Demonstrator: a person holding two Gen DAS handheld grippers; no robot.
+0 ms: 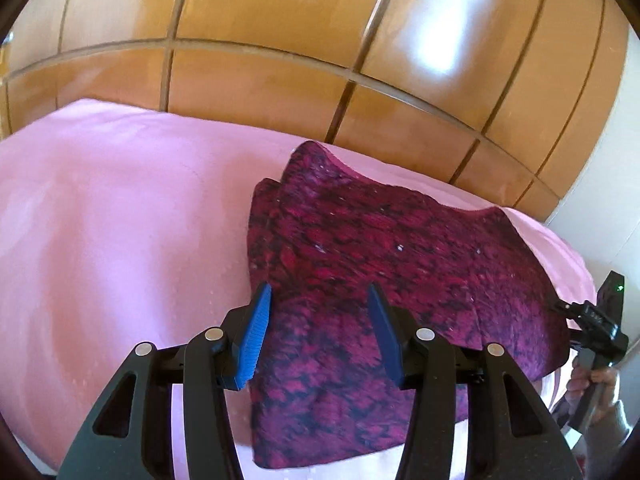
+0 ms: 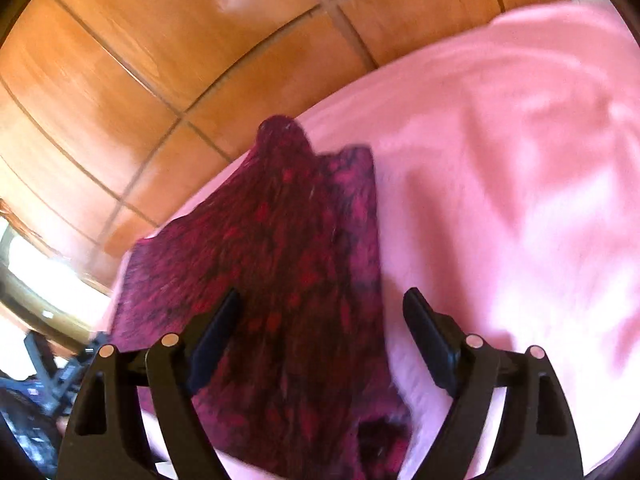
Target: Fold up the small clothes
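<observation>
Hovering wide open and empty, left gripper (image 1: 318,334) and right gripper (image 2: 322,338) straddle the maroon knit (image 1: 384,264) at frame centre; its stacked edges, blurred, may slide apart if only one layer is pinched.

Fuzzy knit garment (image 1: 360,264), smooth pink cloth sheet (image 1: 120,208), glossy wood wardrobe (image 1: 260,20), seemingly matt plastic jaws, ribbed blue pads (image 1: 256,340)

A pink-sheeted bed (image 1: 100,208) sits against glossy wooden wardrobe panels (image 1: 256,12) — bright light glares off them.
</observation>
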